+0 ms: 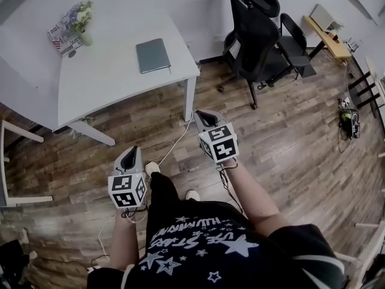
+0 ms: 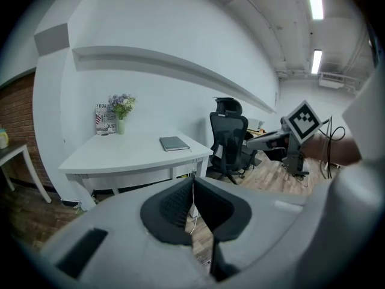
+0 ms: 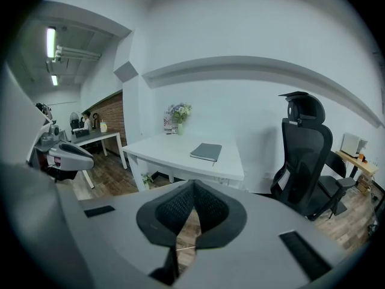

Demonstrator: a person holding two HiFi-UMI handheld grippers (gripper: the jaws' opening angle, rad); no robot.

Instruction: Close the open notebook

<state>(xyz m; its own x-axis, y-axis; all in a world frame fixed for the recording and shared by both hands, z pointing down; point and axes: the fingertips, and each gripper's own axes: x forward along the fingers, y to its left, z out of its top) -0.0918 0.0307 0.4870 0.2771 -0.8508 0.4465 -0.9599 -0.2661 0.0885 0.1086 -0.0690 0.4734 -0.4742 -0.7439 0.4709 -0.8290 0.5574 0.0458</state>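
Closest to the camera is a dark shirt (image 1: pixel 198 245) printed with white stars, worn by the person who holds both tools out over the wooden floor (image 1: pixel 289 125).

The left tool (image 1: pixel 130 152) has its jaws pressed together with nothing between them; its own view shows the two dark pads meeting along a thin seam, with only floor beyond. The right tool (image 1: pixel 203 114) is the same, jaws closed and empty. Both point toward the white worktop (image 1: pixel 108 83) but hang well apart from it, over bare floor.

The notebook (image 1: pixel 153 55) lies flat near the worktop's front right corner, its grey cover facing up. In all three views it looks like a single closed slab, with no spread pages showing. A vase of flowers (image 1: pixel 83 26) and a printed card (image 1: pixel 62 40) stand at the far left corner, well apart from the notebook. A black office chair (image 1: pixel 252 29) stands to the right of the worktop.

Judging from this, the closing looks already done: the cover is down and neither tool touches the book. Nothing appears to be left, unless the cover sits slightly ajar, which cannot be told from this distance.
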